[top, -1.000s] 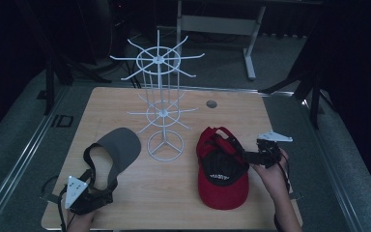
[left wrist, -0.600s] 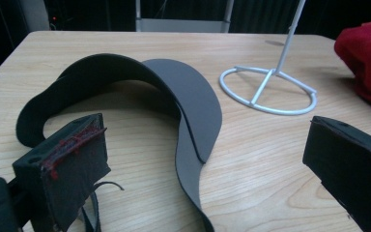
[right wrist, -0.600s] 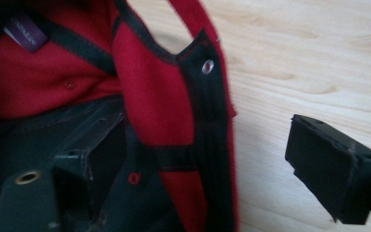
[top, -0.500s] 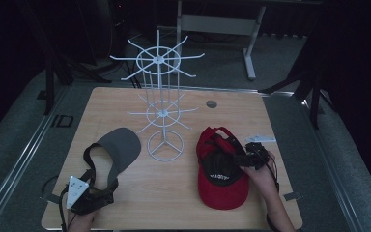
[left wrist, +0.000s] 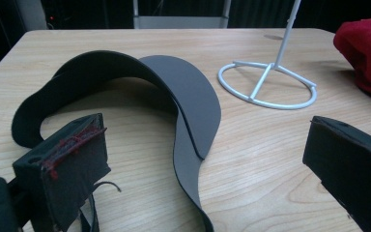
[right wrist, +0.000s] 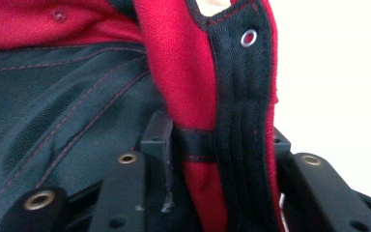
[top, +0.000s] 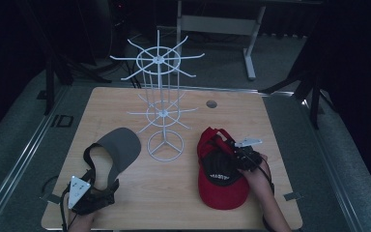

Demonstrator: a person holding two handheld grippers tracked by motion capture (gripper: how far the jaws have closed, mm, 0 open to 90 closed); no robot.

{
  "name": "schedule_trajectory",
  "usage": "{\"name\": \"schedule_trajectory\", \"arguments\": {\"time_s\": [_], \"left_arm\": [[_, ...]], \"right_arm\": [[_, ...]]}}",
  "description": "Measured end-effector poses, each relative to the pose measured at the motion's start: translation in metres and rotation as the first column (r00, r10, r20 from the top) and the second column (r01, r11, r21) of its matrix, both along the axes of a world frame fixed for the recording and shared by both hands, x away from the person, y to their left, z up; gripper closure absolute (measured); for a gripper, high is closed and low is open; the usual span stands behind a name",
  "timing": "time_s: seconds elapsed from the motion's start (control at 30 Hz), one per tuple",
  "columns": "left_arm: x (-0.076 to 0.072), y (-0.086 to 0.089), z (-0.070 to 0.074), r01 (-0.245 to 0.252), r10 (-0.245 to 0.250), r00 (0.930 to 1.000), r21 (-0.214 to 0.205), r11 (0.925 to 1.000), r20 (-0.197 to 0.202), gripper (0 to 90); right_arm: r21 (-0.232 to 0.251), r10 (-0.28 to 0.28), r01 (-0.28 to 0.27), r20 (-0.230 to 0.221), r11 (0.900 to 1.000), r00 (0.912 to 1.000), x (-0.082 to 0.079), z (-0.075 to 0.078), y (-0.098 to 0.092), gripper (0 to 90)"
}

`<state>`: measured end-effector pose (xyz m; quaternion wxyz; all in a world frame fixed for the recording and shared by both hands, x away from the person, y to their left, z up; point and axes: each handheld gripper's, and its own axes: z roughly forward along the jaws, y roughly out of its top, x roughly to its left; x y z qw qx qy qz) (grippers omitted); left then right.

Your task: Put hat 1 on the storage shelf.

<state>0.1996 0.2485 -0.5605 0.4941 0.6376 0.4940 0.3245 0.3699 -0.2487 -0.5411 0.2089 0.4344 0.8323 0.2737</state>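
Right gripper (top: 235,153) sits low at the near right of the table (top: 270,125), pressed into the side of the red cap (top: 220,169). Its jaws have just been closing, and in the right gripper view the cap's red-and-black edge band (right wrist: 232,121) stands between them with both jaws hard against it; the view is very close, so the grip looks like a firm clench on the cap's rim rather than one I can fully confirm. The hand (top: 261,176) behind it comes in from the near edge, forearm angled inward, with the gripper pointing left and slightly away from the person.

Left gripper (top: 94,191) rests near the table's front left corner, jaws spread wide and holding nothing, its grey three-cornered plate (top: 78,185) facing up. Just ahead of its jaws lies the grey visor (left wrist: 183,96), band curled open toward the gripper and brim pointing away. Beyond the visor, ahead and to the right of this gripper, stands the white wire rack (top: 160,96), its ring base (left wrist: 268,87) flat on the wood; the cap lies farther right again.

Light wood grain covers the table, with a small round grommet (top: 211,104) behind the cap. The room around is dark, with grey flooring and a desk frame (top: 217,24) at the back.
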Motion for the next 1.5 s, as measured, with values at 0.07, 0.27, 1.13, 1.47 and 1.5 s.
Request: {"name": "schedule_trajectory", "arguments": {"time_s": [0.07, 0.27, 1.13, 1.47, 1.5], "left_arm": [[0.000, 0.000, 0.000, 0.002, -0.002, 1.0000, 0.000, 1.0000, -0.004, 2.4], [0.000, 0.000, 0.000, -0.005, 0.005, 0.9999, 0.005, 1.0000, 0.014, 2.4], [0.000, 0.003, 0.001, -0.006, 0.007, 0.9998, -0.014, 0.9999, 0.019, 2.4], [0.000, 0.002, 0.001, -0.005, 0.005, 0.9999, -0.016, 0.9999, 0.014, 2.4], [0.000, 0.002, 0.001, -0.002, 0.002, 0.9999, -0.014, 0.9999, 0.012, 2.4]], "right_arm": [[0.006, 0.009, -0.009, -0.003, 0.9999, 1.0000, 0.000, -0.001, 0.000, 64.3], [0.013, 0.020, -0.020, -0.003, 0.9997, 0.9998, 0.000, -0.001, -0.002, 81.4], [0.215, -0.024, -0.009, 0.150, 0.9766, 0.9884, -0.031, 0.088, -0.020, 84.3], [0.262, -0.019, -0.047, 0.241, 0.9640, 0.9704, -0.050, 0.123, -0.020, 84.3], [0.269, -0.021, -0.048, 0.248, 0.9619, 0.9685, -0.051, 0.125, -0.020, 84.3]]}}
